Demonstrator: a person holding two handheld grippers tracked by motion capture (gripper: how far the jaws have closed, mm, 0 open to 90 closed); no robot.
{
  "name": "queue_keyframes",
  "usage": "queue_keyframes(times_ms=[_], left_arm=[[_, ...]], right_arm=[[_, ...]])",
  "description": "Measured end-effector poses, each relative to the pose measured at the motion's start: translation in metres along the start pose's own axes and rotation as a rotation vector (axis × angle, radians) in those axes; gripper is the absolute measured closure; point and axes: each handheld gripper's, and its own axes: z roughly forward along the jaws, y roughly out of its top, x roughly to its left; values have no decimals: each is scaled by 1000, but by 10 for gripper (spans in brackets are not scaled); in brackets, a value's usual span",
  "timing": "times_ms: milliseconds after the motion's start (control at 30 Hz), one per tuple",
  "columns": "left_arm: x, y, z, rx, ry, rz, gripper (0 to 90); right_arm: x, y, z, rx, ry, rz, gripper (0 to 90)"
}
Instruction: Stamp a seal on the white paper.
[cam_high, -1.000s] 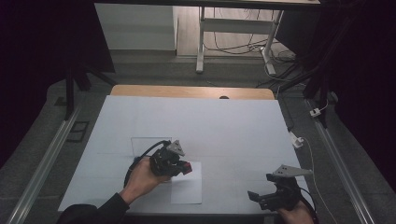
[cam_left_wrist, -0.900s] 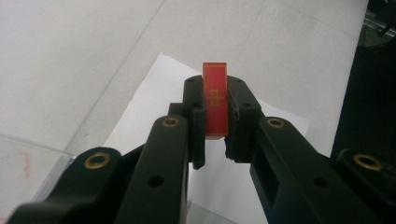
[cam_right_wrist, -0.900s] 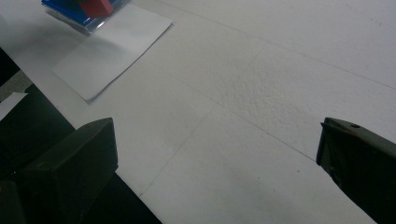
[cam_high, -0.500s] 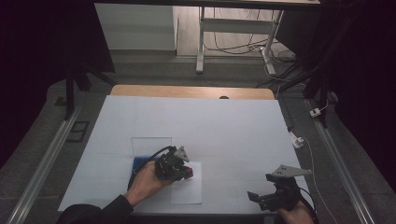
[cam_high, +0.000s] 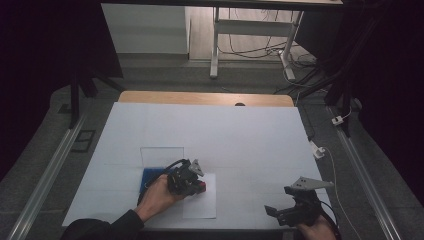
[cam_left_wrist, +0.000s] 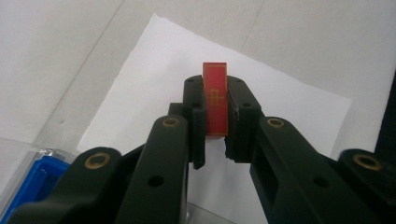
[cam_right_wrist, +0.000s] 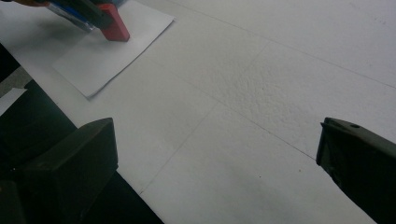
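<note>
Both jaws of my left gripper (cam_left_wrist: 215, 140) pinch a red stamp block (cam_left_wrist: 215, 99) over the white paper sheet (cam_left_wrist: 289, 107), while my right gripper (cam_right_wrist: 215, 158) gapes empty beside it.

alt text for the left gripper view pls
The left hand-held gripper clamps a flat red block upright between its black jaws, above a white paper sheet on the table. A blue box sits at lower left.

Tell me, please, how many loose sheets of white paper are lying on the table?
1. The sheet of white paper lies near the table's front edge, under the red block clamped in the left hand-held gripper. None seems hidden.
</note>
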Motion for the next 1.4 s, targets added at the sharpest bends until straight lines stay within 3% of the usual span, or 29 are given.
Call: queue_keyframes(times_ms=[167, 433, 733, 1200, 1400], left_arm=[[-5, 0, 1, -2, 32, 41, 798], [-5, -4, 2, -31, 27, 6, 802], [-12, -4, 3, -27, 68, 29, 803], [12, -7, 3, -44, -77, -73, 805], [-2, -4, 3, -30, 3, -16, 805]], right_arm=[[0, 0, 0, 7, -3, -3, 0], [1, 1, 2, 16, -3, -10, 0], [2, 1, 3, 28, -6, -10, 0], [2, 2, 4, 40, -8, -13, 0], [2, 2, 4, 42, -6, -13, 0]])
